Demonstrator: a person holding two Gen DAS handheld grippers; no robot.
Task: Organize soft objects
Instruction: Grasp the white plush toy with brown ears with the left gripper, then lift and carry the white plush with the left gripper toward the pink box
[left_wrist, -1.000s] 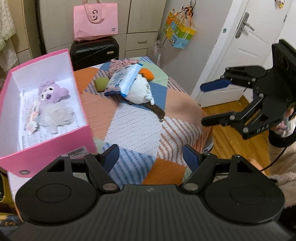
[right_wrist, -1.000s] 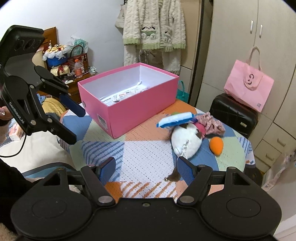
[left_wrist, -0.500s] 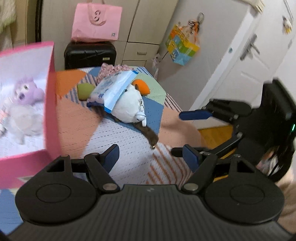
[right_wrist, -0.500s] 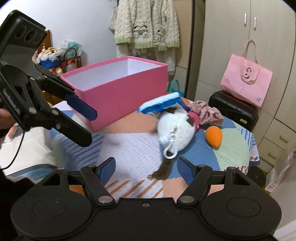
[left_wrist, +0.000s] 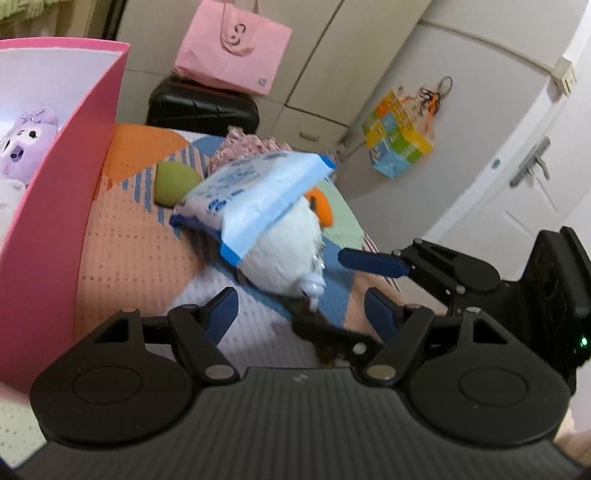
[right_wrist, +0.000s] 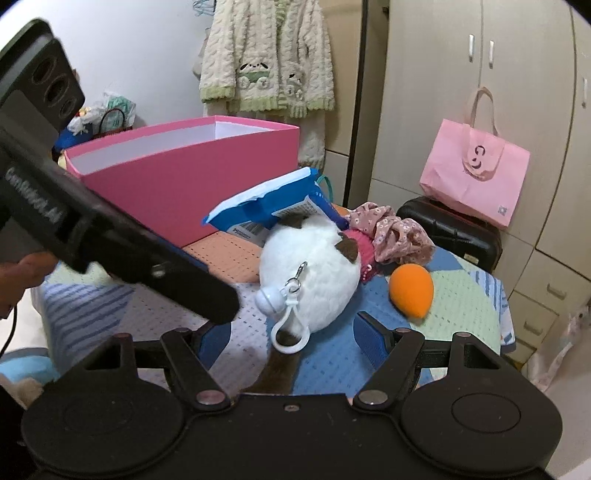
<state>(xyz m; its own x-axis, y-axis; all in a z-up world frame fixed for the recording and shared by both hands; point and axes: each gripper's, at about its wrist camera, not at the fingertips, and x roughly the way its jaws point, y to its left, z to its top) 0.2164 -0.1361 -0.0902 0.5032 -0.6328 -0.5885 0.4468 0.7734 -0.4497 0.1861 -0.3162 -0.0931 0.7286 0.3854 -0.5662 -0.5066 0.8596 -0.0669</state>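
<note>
A white plush (left_wrist: 284, 254) (right_wrist: 314, 277) with a brown tail and a white clip lies on the patchwork table. A blue-and-white tissue pack (left_wrist: 255, 195) (right_wrist: 273, 210) rests on top of it. My left gripper (left_wrist: 301, 310) is open, just short of the plush. My right gripper (right_wrist: 291, 336) is open, with the plush's clip and tail between its fingers. An orange sponge (right_wrist: 412, 291), a green sponge (left_wrist: 173, 182) and a floral scrunchie (right_wrist: 395, 232) lie beside the plush. The pink box (left_wrist: 55, 206) (right_wrist: 192, 177) at the left holds a purple plush (left_wrist: 26, 138).
A pink bag (right_wrist: 476, 177) sits on a black suitcase (left_wrist: 203, 109) behind the table. Cabinets and a white door (left_wrist: 517, 177) stand beyond. The table's edge drops off at the right, close to the right gripper's body (left_wrist: 517, 280).
Both grippers have moved in toward the white plush from opposite sides, staying open. The pink box has slid to the left edge of the left wrist view.
</note>
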